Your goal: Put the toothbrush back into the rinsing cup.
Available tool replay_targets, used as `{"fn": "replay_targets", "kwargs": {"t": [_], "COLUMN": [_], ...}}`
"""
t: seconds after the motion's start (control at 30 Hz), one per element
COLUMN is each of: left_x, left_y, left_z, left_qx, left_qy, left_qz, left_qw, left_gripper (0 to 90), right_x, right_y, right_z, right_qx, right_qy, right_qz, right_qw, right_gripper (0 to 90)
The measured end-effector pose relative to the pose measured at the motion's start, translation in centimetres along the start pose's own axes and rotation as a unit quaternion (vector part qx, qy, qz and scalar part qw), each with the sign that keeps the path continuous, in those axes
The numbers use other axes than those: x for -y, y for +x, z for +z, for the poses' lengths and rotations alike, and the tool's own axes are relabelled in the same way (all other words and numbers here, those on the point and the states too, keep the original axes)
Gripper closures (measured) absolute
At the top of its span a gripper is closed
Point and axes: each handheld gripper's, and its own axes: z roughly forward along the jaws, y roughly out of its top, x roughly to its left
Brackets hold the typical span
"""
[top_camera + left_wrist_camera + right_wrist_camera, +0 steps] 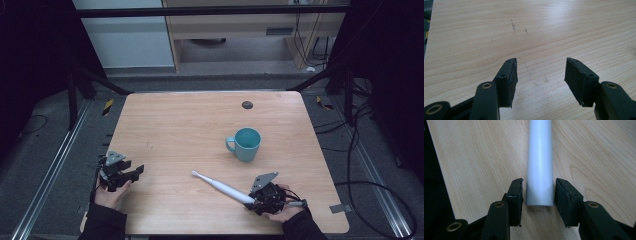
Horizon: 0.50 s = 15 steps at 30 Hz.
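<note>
I judge this barely begun: my right gripper [538, 192] brackets the butt of the white electric toothbrush [222, 187] lying near the table's [175, 125] front right corner, jaws not quite closed on it; my left gripper [540, 72] gapes empty near the front left corner; the teal mug [246, 144] stands empty right of centre.

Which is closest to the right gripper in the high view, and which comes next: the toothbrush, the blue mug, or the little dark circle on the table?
Counting from the right gripper:
1. The toothbrush: its handle end sits between the jaws, near the table's front right.
2. The mug: farther back, right of the middle.
3. The dark circle: near the far edge, farthest away.
</note>
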Motion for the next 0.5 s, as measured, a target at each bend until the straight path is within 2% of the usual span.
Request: {"fn": "replay_targets", "kwargs": {"t": [0.13, 0.3, 0.5], "left_x": [0.0, 0.0, 0.0], "left_y": [0.0, 0.0, 0.0], "left_z": [0.0, 0.0, 0.0], "left_qx": [0.0, -0.001, 0.0], "left_qy": [0.0, 0.0, 0.001], "left_qz": [0.0, 0.0, 0.002], "left_qw": [1.0, 1.0, 1.0], "left_gripper": [42.9, 42.9, 42.9], "right_x": [-0.2, -0.8, -1.9], "right_y": [0.2, 0.2, 0.3], "right_z": [0.0, -0.7, -1.5], "right_qx": [0.001, 0.009, 0.029], "right_qy": [0.0, -0.026, -0.052], "right_qz": [-0.003, 0.001, 0.013], "right_qw": [1.0, 0.9996, 0.9981], "right_gripper": [54.6, 50.9, 48.5]}}
